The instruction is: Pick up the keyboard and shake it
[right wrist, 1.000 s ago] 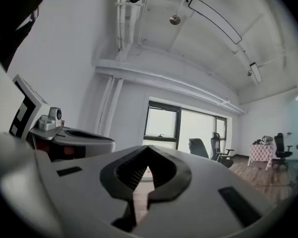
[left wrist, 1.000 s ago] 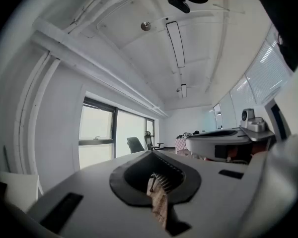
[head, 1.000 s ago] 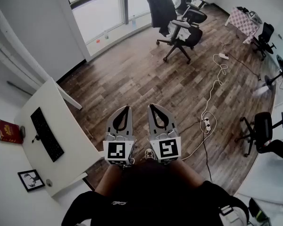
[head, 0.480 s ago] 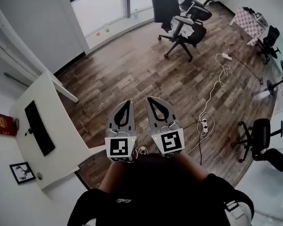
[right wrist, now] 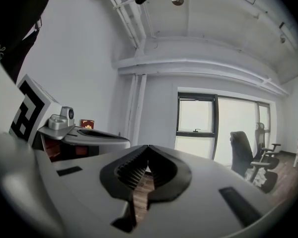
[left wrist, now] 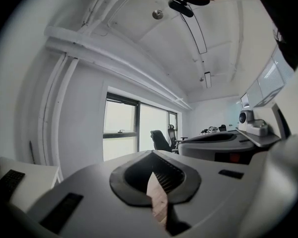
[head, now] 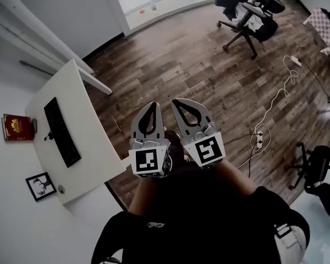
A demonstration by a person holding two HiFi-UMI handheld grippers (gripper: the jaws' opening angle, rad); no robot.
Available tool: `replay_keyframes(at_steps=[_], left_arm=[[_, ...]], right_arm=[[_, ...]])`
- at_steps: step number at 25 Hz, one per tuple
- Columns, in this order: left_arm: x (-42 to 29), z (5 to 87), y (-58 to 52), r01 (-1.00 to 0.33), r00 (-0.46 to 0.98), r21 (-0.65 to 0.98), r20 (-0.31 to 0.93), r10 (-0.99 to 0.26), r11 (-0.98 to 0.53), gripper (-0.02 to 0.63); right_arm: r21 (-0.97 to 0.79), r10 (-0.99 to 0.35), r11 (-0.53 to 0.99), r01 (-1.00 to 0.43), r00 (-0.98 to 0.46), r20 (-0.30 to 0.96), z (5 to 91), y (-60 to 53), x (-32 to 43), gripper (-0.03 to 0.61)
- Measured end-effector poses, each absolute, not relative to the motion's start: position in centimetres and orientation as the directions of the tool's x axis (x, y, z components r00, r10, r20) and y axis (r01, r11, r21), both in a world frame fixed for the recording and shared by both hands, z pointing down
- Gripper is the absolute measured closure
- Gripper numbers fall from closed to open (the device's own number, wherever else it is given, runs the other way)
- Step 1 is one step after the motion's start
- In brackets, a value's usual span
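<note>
A black keyboard [head: 61,131] lies lengthwise on the white desk [head: 93,153] at the left of the head view; its end shows at the left edge of the left gripper view [left wrist: 9,179]. Both grippers are held side by side over the wooden floor, well to the right of the desk. My left gripper [head: 152,104] is shut and holds nothing. My right gripper [head: 179,102] is also shut and empty. In the left gripper view [left wrist: 151,155] and the right gripper view [right wrist: 148,148] the jaw tips meet with nothing between them.
A red book [head: 17,127] and a small framed picture [head: 42,186] sit against the wall beside the desk. Office chairs [head: 247,18] stand by the window, another chair [head: 313,166] at the right. A power strip with white cable [head: 259,138] lies on the floor.
The head view has swung toward the desk, so the keyboard and desk sit closer to the grippers. Both grippers stay shut and side by side.
</note>
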State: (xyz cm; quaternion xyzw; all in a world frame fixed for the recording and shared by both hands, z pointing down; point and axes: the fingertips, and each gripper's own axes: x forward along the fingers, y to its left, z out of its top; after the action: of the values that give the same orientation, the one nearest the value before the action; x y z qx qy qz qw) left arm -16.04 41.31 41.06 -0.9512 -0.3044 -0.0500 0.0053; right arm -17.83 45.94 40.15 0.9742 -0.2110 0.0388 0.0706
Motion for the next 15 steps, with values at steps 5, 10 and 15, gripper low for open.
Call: replay_keyframes(at_steps=[5,10,15], left_arm=[[-8.8,42.2,43.7,0.621,0.772,0.083,0.106,0.627,-0.779,0.612],[-1.8,41.2,44.0,0.666,0.739,0.044,0.098,0.667,-0.745,0.612],[4.5,41.7,40.7,0.625,0.771,0.037,0.123,0.624,-0.78,0.612]], right_arm=[[0.201,-0.362,-0.898,-0.392,0.916,0.17,41.2,47.9,-11.8,0.557],[0.193,-0.331,-0.913,-0.359,0.929,0.164,40.0,48.4,-3.8,0.557],[0.188,-0.41,-0.879,-0.439,0.895,0.174,40.4,45.9,2.9,0.557]])
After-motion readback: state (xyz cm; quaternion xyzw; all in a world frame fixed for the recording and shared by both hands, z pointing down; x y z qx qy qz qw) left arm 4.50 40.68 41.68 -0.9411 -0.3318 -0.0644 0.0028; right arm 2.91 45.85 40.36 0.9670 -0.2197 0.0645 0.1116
